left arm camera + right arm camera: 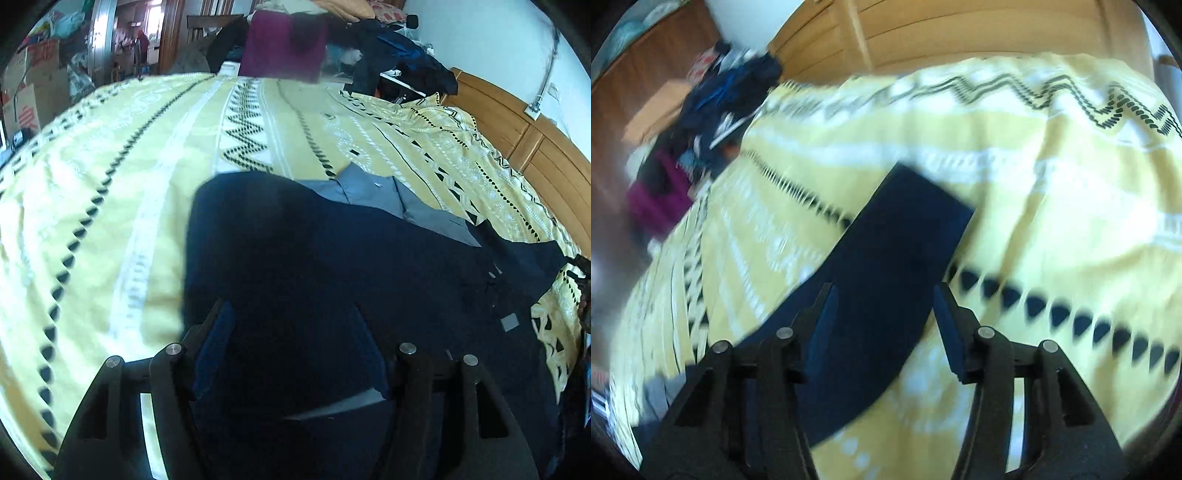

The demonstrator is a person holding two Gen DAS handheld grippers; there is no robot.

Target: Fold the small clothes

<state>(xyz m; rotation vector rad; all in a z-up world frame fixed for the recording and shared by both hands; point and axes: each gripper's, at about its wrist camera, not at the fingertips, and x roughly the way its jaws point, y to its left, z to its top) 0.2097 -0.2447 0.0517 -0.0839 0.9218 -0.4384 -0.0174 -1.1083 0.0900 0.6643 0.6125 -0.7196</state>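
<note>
Right wrist: navy garment (886,266) between parted jaws.

Each camera rides just behind its tongs, low and close over the bed (110,184). The left view faces along the bedspread toward a clothes pile (399,55); the right faces the wooden headboard (923,33) — both share the navy garment (332,258).

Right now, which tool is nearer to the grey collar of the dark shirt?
Left. The left tool is over the shirt body, with the grey collar just ahead. The right tool is over a sleeve; no collar shows there.
</note>
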